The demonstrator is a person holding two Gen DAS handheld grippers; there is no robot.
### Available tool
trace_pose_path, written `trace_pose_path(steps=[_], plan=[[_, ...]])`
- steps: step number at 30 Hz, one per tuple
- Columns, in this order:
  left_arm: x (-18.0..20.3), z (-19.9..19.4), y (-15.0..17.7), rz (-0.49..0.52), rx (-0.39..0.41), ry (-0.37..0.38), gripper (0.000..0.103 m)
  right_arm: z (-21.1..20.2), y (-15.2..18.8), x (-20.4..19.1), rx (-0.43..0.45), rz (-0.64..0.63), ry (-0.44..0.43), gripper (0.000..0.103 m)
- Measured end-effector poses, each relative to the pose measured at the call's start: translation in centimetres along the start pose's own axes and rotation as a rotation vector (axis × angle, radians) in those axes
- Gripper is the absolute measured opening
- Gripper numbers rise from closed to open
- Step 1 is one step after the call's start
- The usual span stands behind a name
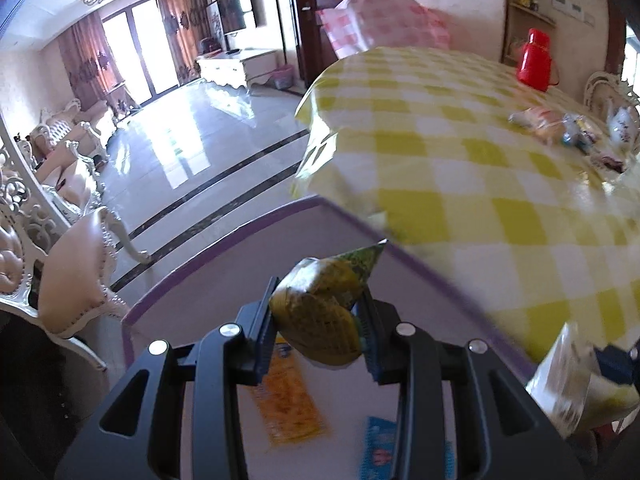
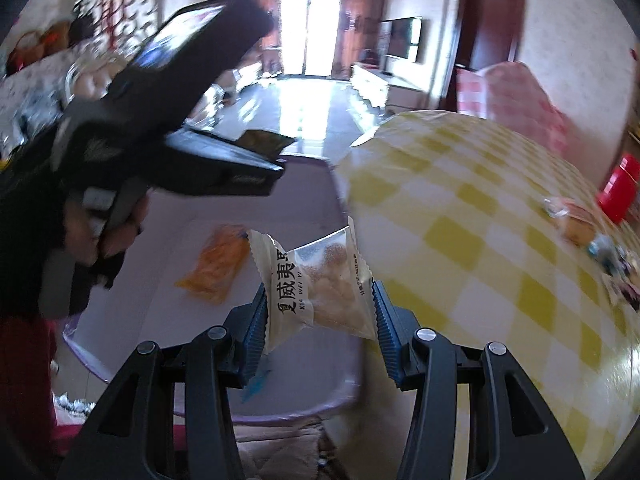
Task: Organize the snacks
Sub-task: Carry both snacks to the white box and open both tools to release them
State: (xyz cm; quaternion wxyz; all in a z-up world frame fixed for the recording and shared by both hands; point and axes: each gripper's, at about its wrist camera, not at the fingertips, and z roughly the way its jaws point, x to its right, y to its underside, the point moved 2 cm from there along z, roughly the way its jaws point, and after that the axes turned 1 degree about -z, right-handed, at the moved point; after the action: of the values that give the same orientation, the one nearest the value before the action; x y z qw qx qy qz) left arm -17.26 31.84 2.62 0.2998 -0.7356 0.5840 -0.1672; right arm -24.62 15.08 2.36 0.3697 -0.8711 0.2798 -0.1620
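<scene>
My left gripper is shut on a green and yellow snack packet, held above a lavender tray that stands beside the table. An orange snack packet and a blue packet lie in the tray. My right gripper is shut on a white packet of pale cookies, also over the tray, where the orange packet shows. The left gripper's body and the hand on it fill the upper left of the right wrist view.
A round table with a yellow checked cloth lies to the right, with more wrapped snacks, a teapot and a red flask at its far side. Upholstered chairs stand left of the tray. Beyond is shiny tiled floor.
</scene>
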Motion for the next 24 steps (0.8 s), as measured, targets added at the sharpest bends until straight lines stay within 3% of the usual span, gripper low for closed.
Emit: trace_pose_path(steps=[5,9,11,12,13,15,17,24], plan=[[-0.7,1.0,0.3,0.004,-0.03,-0.031,0.037,0.9,0.1,-1.6,-0.01,-0.044,-0.043,0.049],[-0.9,1.5,0.5,0.016,-0.046,-0.055,0.04,1.1,0.1,-1.9,-0.006,-0.034,-0.126,0.053],[-1.0,1.6,0.4,0.018,-0.049,-0.076,0.054,1.0,0.1,-1.8,-0.001,-0.023,-0.146,0.065],[-1.1,1.5,0.3,0.014,-0.036,-0.096,0.076,0.7,0.1,-1.4,0.017,-0.012,-0.148,0.066],[-1.1,1.3,0.2,0.014,-0.022,-0.109,0.085,0.3,0.1,-1.0,0.031,-0.001,-0.141,0.068],[-0.9,0.9,0.0,0.017,-0.009,-0.119,0.086,0.0,0.0,0.0,0.044,0.028,-0.121,0.072],[-0.6,0.7,-0.1,0.023,-0.001,-0.12,0.094,-0.6,0.1,1.5,0.058,0.074,-0.106,0.076],[1.4,0.7,-0.6,0.02,0.02,-0.096,0.097,-2.8,1.5,7.6,0.105,0.23,-0.048,0.082]])
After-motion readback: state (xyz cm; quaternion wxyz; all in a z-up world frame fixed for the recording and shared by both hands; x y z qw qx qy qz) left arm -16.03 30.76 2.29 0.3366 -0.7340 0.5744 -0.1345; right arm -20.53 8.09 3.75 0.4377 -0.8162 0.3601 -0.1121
